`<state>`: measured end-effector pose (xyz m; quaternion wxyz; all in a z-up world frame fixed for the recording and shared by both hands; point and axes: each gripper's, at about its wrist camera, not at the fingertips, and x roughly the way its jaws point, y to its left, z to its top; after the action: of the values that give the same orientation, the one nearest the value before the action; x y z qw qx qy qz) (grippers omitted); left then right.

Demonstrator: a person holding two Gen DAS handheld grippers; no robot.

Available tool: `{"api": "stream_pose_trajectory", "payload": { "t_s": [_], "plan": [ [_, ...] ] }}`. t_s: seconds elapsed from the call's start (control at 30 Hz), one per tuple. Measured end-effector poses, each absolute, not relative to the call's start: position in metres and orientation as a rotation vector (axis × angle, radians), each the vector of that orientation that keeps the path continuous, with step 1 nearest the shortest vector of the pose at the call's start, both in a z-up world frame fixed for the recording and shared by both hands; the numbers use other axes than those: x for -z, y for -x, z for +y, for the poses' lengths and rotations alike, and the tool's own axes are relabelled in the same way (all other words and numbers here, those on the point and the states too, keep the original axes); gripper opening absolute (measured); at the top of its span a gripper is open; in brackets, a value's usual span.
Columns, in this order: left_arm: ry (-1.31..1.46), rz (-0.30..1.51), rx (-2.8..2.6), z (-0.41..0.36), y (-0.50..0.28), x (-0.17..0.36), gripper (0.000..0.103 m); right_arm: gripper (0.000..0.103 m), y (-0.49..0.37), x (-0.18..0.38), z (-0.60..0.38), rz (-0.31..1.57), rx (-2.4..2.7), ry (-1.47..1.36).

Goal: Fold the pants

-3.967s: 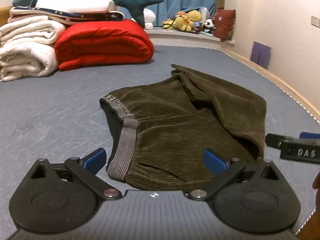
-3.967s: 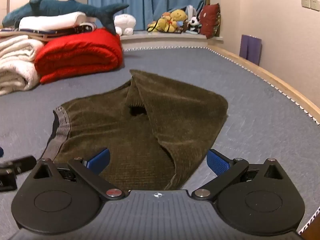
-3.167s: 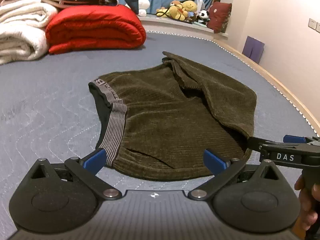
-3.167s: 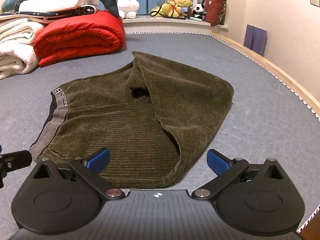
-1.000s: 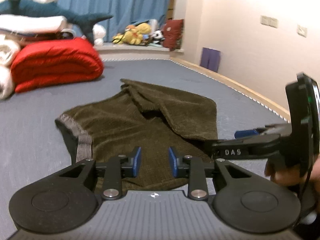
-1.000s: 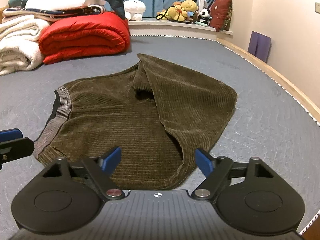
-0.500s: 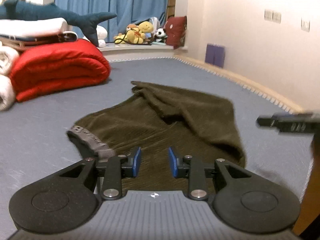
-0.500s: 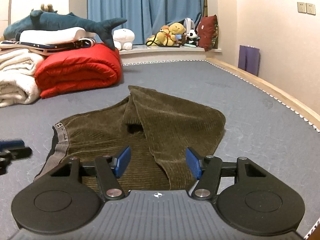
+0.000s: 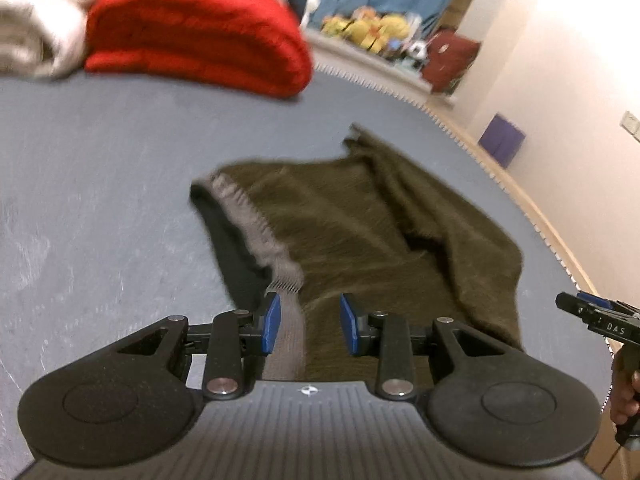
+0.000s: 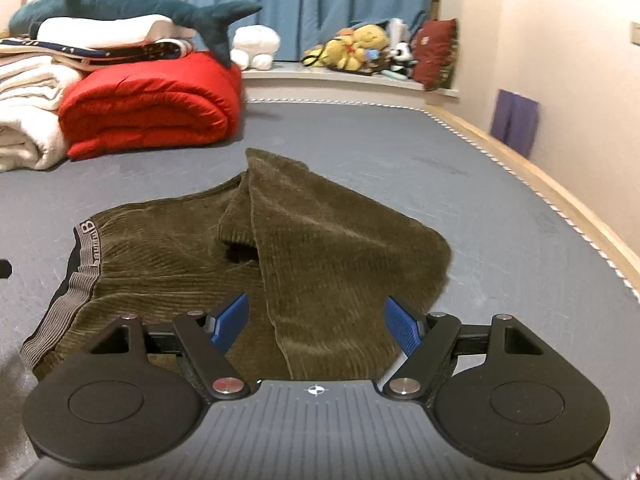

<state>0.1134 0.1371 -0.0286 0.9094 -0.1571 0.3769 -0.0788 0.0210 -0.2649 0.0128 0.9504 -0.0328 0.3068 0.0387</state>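
Left tool (image 9: 308, 324) narrowed over pants (image 9: 360, 224) waistband, empty

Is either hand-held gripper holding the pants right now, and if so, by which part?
Nothing is held. The left hand-held gripper is open over the waistband of the pants; the right hand-held gripper is open too.

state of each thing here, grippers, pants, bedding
Left gripper: part open, fingers astride the grey waistband, not clamped.
Right gripper: open, empty, over the near leg edge.
Olive corduroy pants: lying partly folded, one leg flapped over.
Red quilt: folded.
White blankets: folded, stacked.
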Motion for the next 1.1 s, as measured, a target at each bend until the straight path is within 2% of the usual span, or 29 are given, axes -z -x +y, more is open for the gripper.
{"api": "stream_pose_trajectory", "payload": {
  "t_s": [0.1,0.2,0.43,0.5,0.6,0.67,0.7,0.73,0.77,0.83,0.9,0.97,1.03,1.1],
  "plan": [
    [0.344,0.843,0.141,0.145,-0.126,0.049,0.040,0.076,-0.036,0.011,-0.261,0.658,-0.096,0.081],
    [0.377,0.875,0.135,0.153,-0.138,0.067,0.051,0.076,-0.048,0.031,-0.248,0.692,-0.133,0.166],
    [0.508,0.973,0.175,0.161,-0.167,0.113,0.069,0.076,-0.078,0.072,-0.235,0.810,-0.135,0.279],
    [0.497,0.948,0.212,0.150,-0.174,0.117,0.076,0.076,-0.081,0.082,-0.234,0.828,-0.107,0.329],
    [0.478,0.921,0.241,0.139,-0.179,0.119,0.076,0.075,-0.089,0.097,-0.241,0.871,-0.072,0.354],
    [0.419,0.893,0.239,0.129,-0.181,0.122,0.073,0.072,-0.090,0.099,-0.248,0.873,-0.076,0.315],
    [0.367,0.880,0.229,0.123,-0.180,0.122,0.065,0.064,-0.091,0.100,-0.251,0.875,-0.078,0.301],
    [0.319,0.873,0.209,0.118,-0.180,0.122,0.051,0.052,-0.090,0.099,-0.252,0.874,-0.072,0.296],
    [0.286,0.871,0.192,0.116,-0.181,0.122,0.047,0.047,-0.090,0.099,-0.254,0.873,-0.068,0.294],
    [0.301,0.874,0.191,0.119,-0.179,0.119,0.033,0.022,-0.090,0.096,-0.259,0.875,-0.052,0.283],
    [0.305,0.859,0.203,0.123,-0.175,0.108,0.028,0.010,-0.089,0.092,-0.262,0.876,-0.038,0.260],
    [0.300,0.839,0.222,0.127,-0.167,0.094,0.025,0.009,-0.089,0.085,-0.265,0.876,-0.039,0.238],
    [0.283,0.826,0.220,0.130,-0.158,0.081,0.018,0.008,-0.082,0.079,-0.263,0.871,-0.069,0.254],
    [0.275,0.814,0.212,0.137,-0.145,0.071,0.017,0.008,-0.073,0.072,-0.256,0.849,-0.111,0.306]
  ]
}}
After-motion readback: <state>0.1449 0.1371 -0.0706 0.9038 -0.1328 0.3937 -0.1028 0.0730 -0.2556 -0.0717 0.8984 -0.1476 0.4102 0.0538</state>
